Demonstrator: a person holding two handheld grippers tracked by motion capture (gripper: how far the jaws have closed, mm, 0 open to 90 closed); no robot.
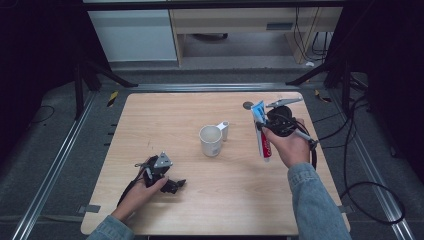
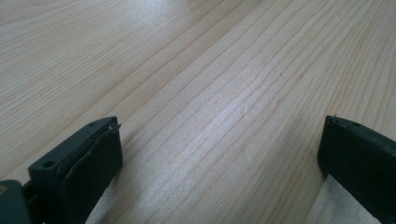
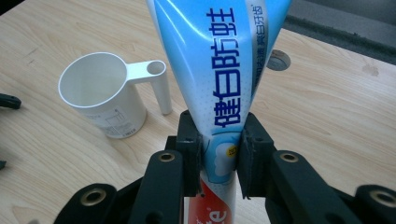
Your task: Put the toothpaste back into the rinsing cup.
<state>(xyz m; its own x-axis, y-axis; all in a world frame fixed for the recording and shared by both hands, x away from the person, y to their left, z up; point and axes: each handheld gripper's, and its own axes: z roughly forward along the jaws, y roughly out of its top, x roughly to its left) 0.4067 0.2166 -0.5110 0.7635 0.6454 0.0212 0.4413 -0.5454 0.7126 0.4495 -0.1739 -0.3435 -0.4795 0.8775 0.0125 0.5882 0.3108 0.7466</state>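
Your right gripper point(image 3: 218, 156) is clamped on the toothpaste tube point(image 3: 219, 70), lifted but not yet in the white cup point(image 3: 100, 93); your left gripper point(image 2: 219, 154) rests apart on the table point(image 2: 210, 70).

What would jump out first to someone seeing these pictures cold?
First, the blue-and-white toothpaste tube with a red lower end, clamped between the jaws of the right hand-held gripper and held above the right side of the light wooden table. Next, the white plastic cup with a side handle, standing upright and empty near the table's middle. The left hand-held gripper rests low at the front left, jaws wide apart over bare wood.
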